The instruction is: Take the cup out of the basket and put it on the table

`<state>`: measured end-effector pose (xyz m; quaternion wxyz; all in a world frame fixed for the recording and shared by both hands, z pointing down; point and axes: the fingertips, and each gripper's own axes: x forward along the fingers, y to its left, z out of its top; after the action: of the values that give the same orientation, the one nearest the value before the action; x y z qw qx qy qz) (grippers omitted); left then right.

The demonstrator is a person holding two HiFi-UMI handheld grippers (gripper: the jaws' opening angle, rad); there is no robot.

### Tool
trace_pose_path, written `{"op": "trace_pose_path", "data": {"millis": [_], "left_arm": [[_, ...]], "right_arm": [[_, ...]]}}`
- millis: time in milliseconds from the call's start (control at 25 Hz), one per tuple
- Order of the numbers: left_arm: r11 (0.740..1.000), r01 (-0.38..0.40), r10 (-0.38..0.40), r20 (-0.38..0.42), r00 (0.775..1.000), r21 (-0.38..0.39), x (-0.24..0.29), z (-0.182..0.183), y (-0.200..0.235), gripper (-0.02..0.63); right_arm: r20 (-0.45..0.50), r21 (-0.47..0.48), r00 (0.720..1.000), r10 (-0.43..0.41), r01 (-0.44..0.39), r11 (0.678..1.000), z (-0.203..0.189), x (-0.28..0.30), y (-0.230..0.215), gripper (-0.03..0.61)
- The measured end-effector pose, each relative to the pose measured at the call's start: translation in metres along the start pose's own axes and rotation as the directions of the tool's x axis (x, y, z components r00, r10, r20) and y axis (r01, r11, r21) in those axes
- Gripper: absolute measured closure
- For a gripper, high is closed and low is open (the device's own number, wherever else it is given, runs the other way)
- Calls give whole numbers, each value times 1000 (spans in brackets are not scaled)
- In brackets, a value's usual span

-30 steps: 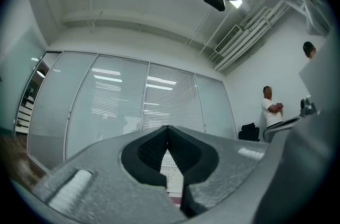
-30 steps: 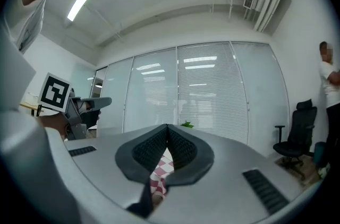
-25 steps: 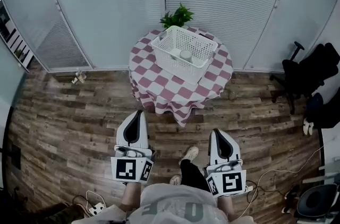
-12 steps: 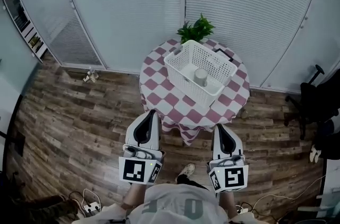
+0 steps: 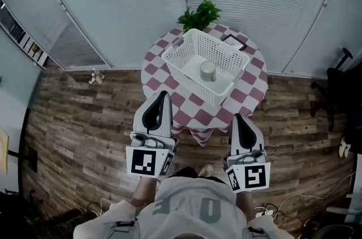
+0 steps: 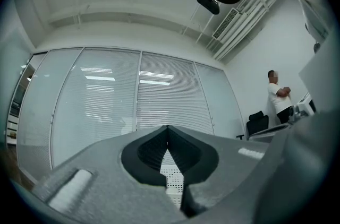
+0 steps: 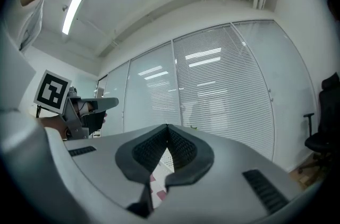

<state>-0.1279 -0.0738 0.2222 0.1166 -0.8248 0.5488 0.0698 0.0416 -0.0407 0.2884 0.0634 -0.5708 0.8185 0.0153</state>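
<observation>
The step in hand seems to be the approach; the lifting has not begun. The left gripper (image 5: 163,97) has its jaws pressed together with nothing between them; the right gripper (image 5: 237,119) is the same, tips meeting and empty. Both are held low in front of the person, by the closest edge of the table (image 5: 249,85). The cup (image 5: 208,70) stands upright inside the white basket (image 5: 189,76), ahead of both grippers and between their two lines (the left gripper view shows a piece of perforated basket wall just beyond its closed tips). The basket sits on the checkered cloth, with a green plant (image 5: 199,14) on its far side from the grippers. For the next move, I judge that one gripper must first spread its jaws, then go forward over the near rim and come down around the cup. The cup is low between the walls, so the entry should be from above; a free patch of cloth beside the basket is then needed for setting it down.
</observation>
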Motion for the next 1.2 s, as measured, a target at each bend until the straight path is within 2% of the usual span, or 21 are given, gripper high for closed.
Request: {"op": "trace_pose_path", "data": {"millis": [200,520,880,1200], "left_arm": [[999,47,-47,-1,999,-5,28,-3,-13,610],[995,91,-90,13,996,-45,92,-27,-5,610],[991,75,-70,49,996,-108,164,-40,51,611],[977,90,-88,16,996,-193,214,-74,98,611]], "right_arm": [[19,-5,1000,-20,20,1000,7,12,-18,569],[20,-16,998,-63,63,998,5,51,-45,569],[24,-71,1000,-18,20,997,20,149,-47,569],[-63,-83,998,-23,17,996,-3,223,-46,569]]}}
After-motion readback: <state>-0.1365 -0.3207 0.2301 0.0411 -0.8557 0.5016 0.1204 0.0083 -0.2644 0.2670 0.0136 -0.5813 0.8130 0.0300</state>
